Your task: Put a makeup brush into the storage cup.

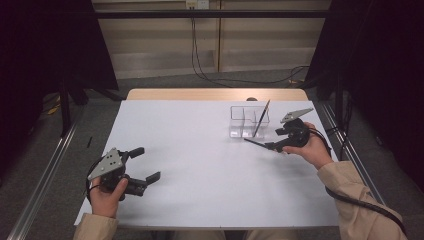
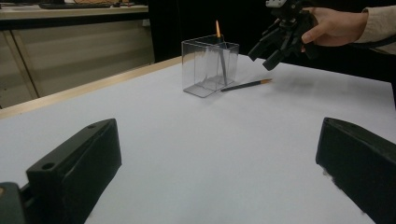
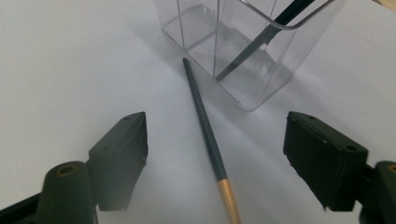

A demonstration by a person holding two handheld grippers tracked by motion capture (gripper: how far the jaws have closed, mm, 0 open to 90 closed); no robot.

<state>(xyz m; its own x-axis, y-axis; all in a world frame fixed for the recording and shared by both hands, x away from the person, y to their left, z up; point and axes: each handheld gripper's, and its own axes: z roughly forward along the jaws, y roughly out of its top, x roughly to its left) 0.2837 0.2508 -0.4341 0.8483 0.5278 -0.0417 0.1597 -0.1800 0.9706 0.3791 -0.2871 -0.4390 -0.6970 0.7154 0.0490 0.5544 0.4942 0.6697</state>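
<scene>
While one pencil (image 1: 261, 120) already leans in the clear box (image 1: 240, 125) near the counter's (image 1: 200, 175) far right corner, we judge half remains: second pencil (image 3: 205, 130) lies beside it, between the open, empty right tongs (image 3: 215, 158). Left tongs (image 1: 142, 165) idle, open.

Right gripper (image 3: 215, 154) poised over a pencil (image 3: 204, 128) on the white table (image 3: 70, 56)

The two black jaws stand apart with the dark pencil lying flat between them, neither pad touching it; its gold end points toward the camera, its far tip lies just beside the clear divided box (image 3: 280, 74); a second dark pencil (image 3: 261, 39) leans tilted inside the box's near compartment, its upper end above the rim.
</scene>
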